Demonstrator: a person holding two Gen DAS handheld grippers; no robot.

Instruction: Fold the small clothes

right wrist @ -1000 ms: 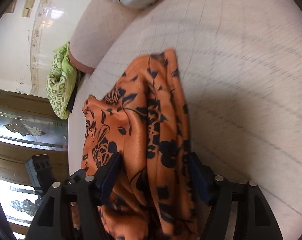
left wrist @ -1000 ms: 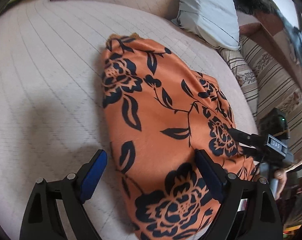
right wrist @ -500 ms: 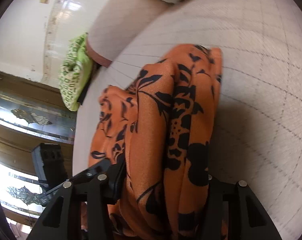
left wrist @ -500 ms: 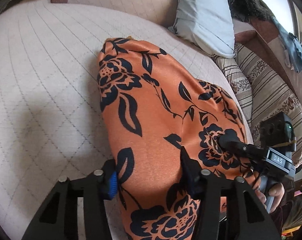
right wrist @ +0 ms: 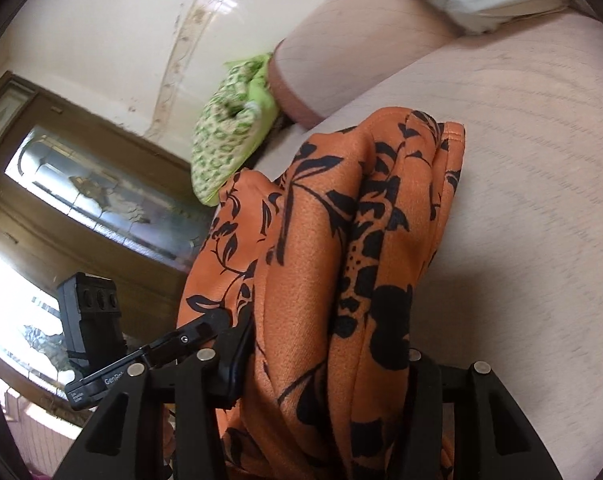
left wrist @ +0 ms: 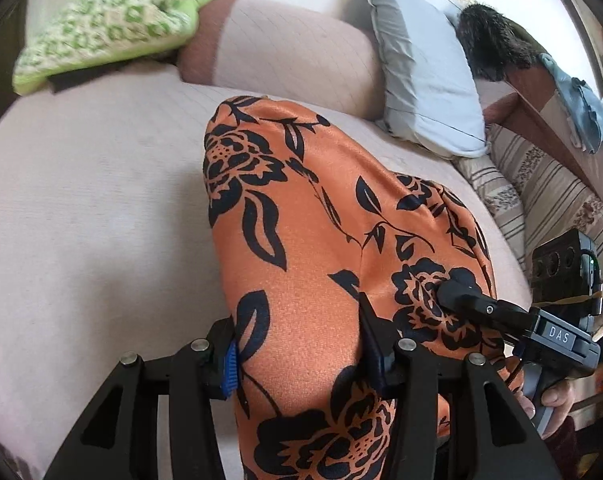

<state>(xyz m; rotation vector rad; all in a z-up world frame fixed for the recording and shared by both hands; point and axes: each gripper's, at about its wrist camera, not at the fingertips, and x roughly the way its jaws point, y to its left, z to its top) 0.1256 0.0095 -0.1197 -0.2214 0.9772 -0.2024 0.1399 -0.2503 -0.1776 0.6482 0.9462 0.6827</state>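
Observation:
An orange garment with black flowers [left wrist: 309, 216] lies on the pale quilted sofa seat [left wrist: 81, 208], its near edge raised off the seat. My left gripper [left wrist: 301, 360] is shut on that edge, the cloth bunched between its pads. In the right wrist view the same garment [right wrist: 321, 248] hangs in thick folds, with my right gripper [right wrist: 327, 364] shut on it. The right gripper's fingertip [left wrist: 459, 294] presses into the cloth just right of my left one. The left gripper [right wrist: 201, 326] shows at the garment's left side.
A grey-blue pillow [left wrist: 421, 80] leans at the back right beside a striped cover [left wrist: 549, 200]. A green patterned cushion [left wrist: 109, 20] lies on the padded armrest [left wrist: 293, 52] at the back left. A wooden door with glass [right wrist: 93, 192] stands beyond the seat's edge.
Both grippers closed on the garment's near edge and rose with it. The cloth now stands up from the seat, and both views have tilted upward toward the backrest.

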